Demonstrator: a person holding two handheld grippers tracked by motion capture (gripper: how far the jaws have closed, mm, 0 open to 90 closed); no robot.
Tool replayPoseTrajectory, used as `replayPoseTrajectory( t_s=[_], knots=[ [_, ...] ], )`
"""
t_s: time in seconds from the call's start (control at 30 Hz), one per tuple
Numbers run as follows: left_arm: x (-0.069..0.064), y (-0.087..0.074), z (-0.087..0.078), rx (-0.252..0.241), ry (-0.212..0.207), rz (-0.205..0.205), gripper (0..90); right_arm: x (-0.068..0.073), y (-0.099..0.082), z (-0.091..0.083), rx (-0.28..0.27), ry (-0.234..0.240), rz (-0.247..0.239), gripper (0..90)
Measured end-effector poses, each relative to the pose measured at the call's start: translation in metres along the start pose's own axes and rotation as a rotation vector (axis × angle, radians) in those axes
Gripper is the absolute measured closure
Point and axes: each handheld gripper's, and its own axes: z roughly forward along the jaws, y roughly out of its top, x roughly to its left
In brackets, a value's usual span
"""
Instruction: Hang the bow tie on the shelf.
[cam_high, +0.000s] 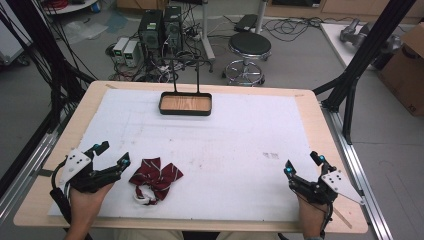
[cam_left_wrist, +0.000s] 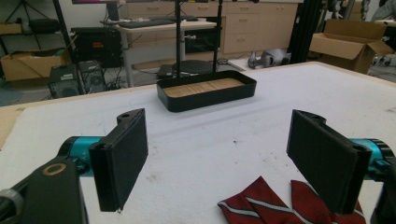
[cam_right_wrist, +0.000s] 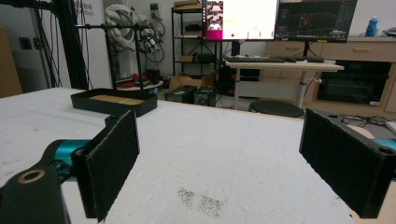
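Maroon striped bow tie (cam_high: 155, 178): lies on the white mat (cam_high: 225, 145), near edge, left of centre. My left gripper (cam_high: 113, 155), jaws spread and empty, sits just beside it; the tie lies to its right. My right gripper (cam_high: 302, 165), also spread and empty, is well apart. Black tray (cam_high: 185, 104) at far edge.

A stool (cam_high: 249, 46) stands on the floor at twelve o'clock beyond the table (cam_high: 310, 107). Computer towers (cam_high: 161, 30) sit at eleven, a cardboard box (cam_high: 406, 65) at two.
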Motion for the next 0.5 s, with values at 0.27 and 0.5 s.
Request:
replayPoseTrajectory(
  t_s=[0.27,0.5],
  knots=[
    [0.0002,-0.0005,0.0006,0.0,-0.001,-0.003,21.6,-0.0013,-0.001,-0.0021,-0.03,0.007,-0.001,11.0],
    [-0.0007,-0.0008,-0.0007,-0.008,-0.006,-0.006,21.5,-0.0004,-0.0016,-0.0011,-0.032,0.006,-0.011,11.0]
  ],
)
